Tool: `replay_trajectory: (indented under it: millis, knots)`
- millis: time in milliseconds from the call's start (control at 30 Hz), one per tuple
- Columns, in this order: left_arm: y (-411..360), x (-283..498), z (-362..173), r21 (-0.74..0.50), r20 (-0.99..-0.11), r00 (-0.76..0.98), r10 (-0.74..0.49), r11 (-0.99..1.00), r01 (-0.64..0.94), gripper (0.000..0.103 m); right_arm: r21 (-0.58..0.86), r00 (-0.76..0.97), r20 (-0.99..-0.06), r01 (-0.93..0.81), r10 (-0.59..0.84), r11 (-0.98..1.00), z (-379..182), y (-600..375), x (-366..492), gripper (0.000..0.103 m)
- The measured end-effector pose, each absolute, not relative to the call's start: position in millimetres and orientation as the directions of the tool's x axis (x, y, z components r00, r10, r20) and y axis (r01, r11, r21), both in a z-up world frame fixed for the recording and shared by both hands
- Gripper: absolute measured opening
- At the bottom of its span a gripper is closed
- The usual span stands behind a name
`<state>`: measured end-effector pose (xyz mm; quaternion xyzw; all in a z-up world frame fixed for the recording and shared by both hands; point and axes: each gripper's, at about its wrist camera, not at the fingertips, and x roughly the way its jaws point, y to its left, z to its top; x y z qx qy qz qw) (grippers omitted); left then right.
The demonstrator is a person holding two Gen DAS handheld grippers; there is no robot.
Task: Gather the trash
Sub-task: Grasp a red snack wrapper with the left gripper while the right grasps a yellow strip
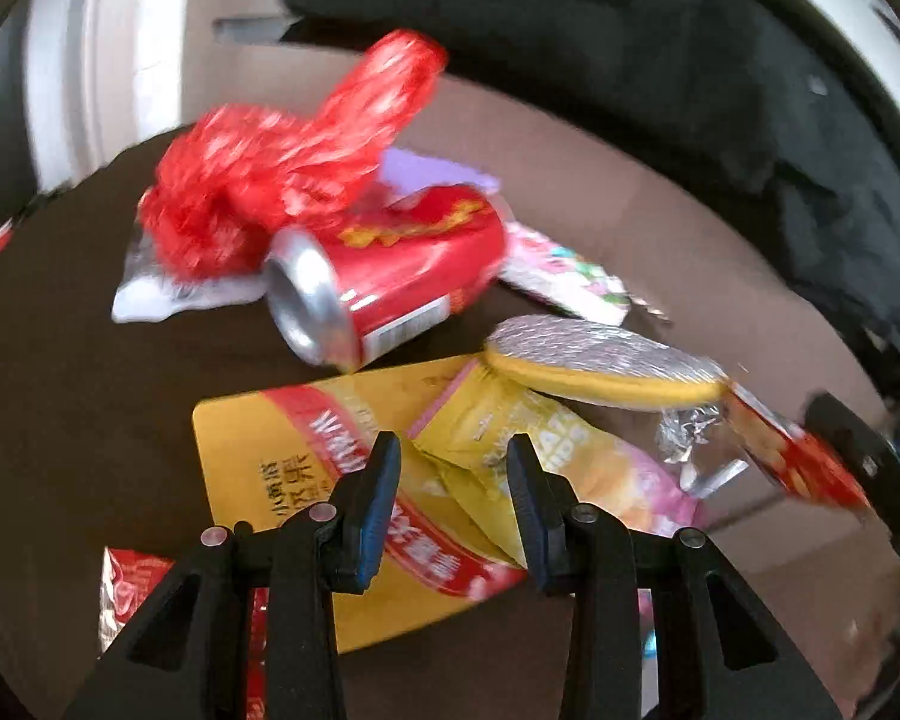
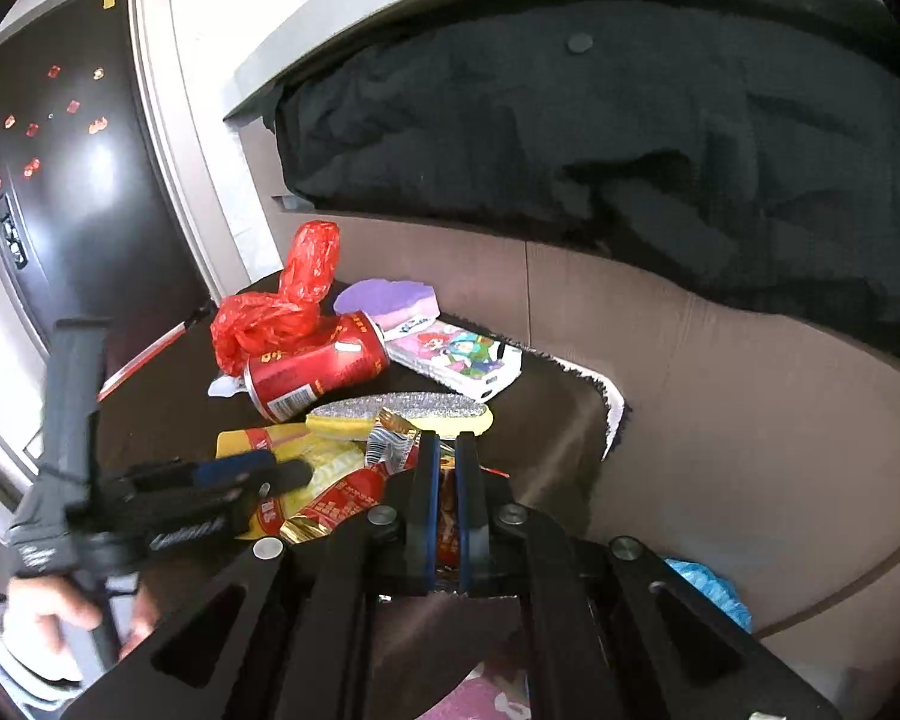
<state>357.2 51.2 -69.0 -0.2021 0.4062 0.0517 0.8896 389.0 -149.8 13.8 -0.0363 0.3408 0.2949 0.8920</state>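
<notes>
A heap of trash lies on a dark table (image 1: pixel 60 372). My left gripper (image 1: pixel 453 450) is open, its fingers over a yellow and pink snack wrapper (image 1: pixel 498 438) on top of a large yellow packet (image 1: pixel 258 456). Beyond lie a red can (image 1: pixel 390 276) on its side, a red plastic bag (image 1: pixel 282 168) and a silver-topped yellow sponge (image 1: pixel 606 366). My right gripper (image 2: pixel 448 450) is shut on a red and gold wrapper (image 2: pixel 354 498), which also shows at the right of the left wrist view (image 1: pixel 798 456). The left gripper shows in the right wrist view (image 2: pixel 252 474).
A purple sponge (image 2: pixel 384 297) and a cartoon tissue pack (image 2: pixel 462 360) lie at the table's far side. A black cloth (image 2: pixel 630 150) hangs over a brown sofa back (image 2: pixel 720 420). A blue object (image 2: pixel 708 588) sits at the right. A dark door (image 2: pixel 60 180) stands at the left.
</notes>
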Motion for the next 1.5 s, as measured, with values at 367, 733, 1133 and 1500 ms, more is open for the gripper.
replay_trajectory:
  millis: [367, 733, 1133, 1500]
  knots:
    - [53.1, 377.6, -71.5, -0.326, -0.730, 0.674, -0.113, 0.924, -0.198, 0.017, 0.188, 0.489, -0.673, -0.613, 0.555, 0.767, -26.8, -131.6, 400.2, 0.010]
    - [94.9, 336.2, -32.2, -0.182, -0.665, 0.747, -0.008, 0.971, -0.152, 0.000, 0.177, 0.519, -0.637, -0.622, 0.570, 0.763, -11.1, -141.7, 398.3, 0.025]
    - [77.7, 334.9, -31.8, -0.225, -0.663, 0.743, -0.088, 0.971, -0.086, 0.000, 0.171, 0.516, -0.655, -0.611, 0.553, 0.773, -12.8, -152.6, 388.5, 0.027]
    - [84.1, 340.7, -39.8, -0.298, -0.686, 0.700, -0.198, 0.954, -0.022, 0.005, 0.065, 0.526, -0.667, -0.665, 0.527, 0.744, -7.9, -127.2, 383.5, 0.027]
